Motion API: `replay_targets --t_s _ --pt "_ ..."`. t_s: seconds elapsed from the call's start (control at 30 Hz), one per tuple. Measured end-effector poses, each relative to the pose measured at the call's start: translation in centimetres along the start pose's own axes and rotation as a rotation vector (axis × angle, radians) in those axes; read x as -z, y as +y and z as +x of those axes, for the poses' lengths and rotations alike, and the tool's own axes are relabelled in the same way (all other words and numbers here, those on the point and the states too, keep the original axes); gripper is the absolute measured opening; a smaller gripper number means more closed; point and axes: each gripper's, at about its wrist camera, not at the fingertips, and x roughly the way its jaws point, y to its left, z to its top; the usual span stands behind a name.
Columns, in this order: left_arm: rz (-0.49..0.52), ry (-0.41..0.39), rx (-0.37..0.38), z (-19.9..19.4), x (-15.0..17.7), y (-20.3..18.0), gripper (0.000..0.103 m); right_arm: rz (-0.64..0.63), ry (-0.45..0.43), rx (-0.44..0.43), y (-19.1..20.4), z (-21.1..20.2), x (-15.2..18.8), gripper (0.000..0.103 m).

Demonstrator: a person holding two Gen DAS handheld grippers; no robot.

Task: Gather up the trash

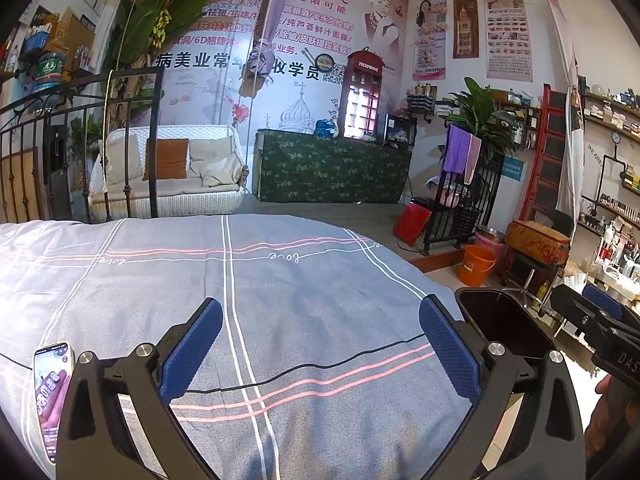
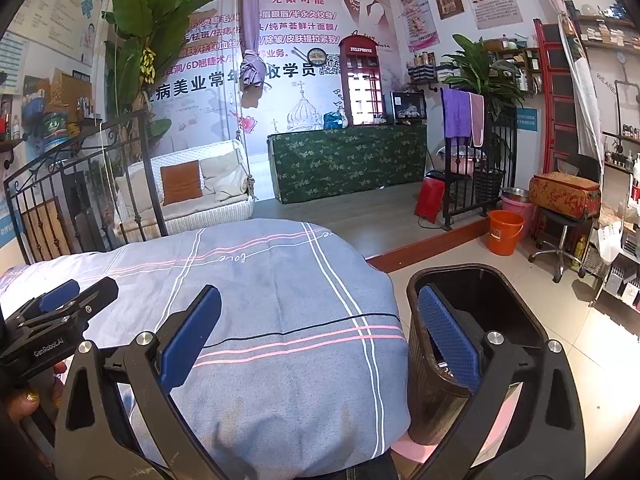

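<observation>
A dark trash bin (image 2: pixel 476 304) stands on the floor at the right edge of the bed; it also shows in the left wrist view (image 1: pixel 500 320). My left gripper (image 1: pixel 320 344) is open and empty above the grey striped bed cover (image 1: pixel 280 280). My right gripper (image 2: pixel 320 336) is open and empty, its right finger (image 2: pixel 448 336) in front of the bin's mouth. The left gripper shows in the right wrist view (image 2: pixel 60 300) at the far left. The right gripper shows at the right edge of the left wrist view (image 1: pixel 600 320). No loose trash shows on the bed.
A phone (image 1: pixel 52 392) lies on the bed by my left gripper, with a thin black cable (image 1: pixel 320 368) across the cover. An iron bed frame (image 2: pixel 80 200) stands at the left. An orange bucket (image 2: pixel 506 232), a stool (image 2: pixel 560 236) and shelves stand on the right.
</observation>
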Motion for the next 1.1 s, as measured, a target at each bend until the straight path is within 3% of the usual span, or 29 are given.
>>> replay_targets --t_s 1.1 --pt "-0.007 0.017 0.000 0.24 -0.45 0.00 0.097 0.002 0.006 -0.006 0.15 0.20 -0.02 0.097"
